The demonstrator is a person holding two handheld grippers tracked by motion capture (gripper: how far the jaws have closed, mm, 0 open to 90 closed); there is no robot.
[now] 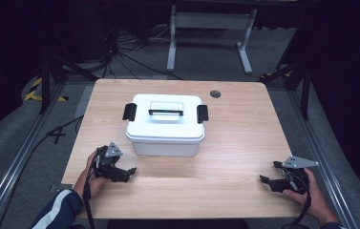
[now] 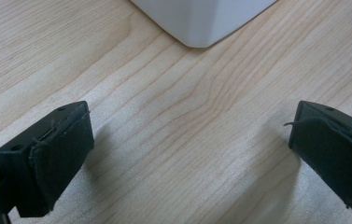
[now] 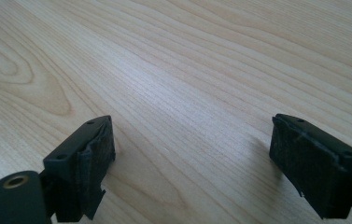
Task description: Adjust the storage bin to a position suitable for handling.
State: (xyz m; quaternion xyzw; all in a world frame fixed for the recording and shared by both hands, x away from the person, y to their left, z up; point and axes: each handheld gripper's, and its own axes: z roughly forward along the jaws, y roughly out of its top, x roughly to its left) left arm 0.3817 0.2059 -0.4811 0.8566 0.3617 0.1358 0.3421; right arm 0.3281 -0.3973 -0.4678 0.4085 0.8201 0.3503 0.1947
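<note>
A white lidded plastic box (image 1: 165, 124) with a black handle and black side latches stands in the middle of the wooden table (image 1: 235, 143). My left gripper (image 1: 126, 172) rests low at the front left, just short of the box's near left corner (image 2: 200, 28), jaws wide apart with nothing between them (image 2: 190, 140). At the front right, my right gripper (image 1: 267, 182) sits near the table's edge, pointing left over bare wood. Its jaws stand wide open and empty (image 3: 192, 154).
A round grommet hole (image 1: 215, 94) sits at the table's back right. A white table frame (image 1: 211, 33) and cables (image 1: 120, 52) lie on the floor beyond. Metal rails run along both sides of the table.
</note>
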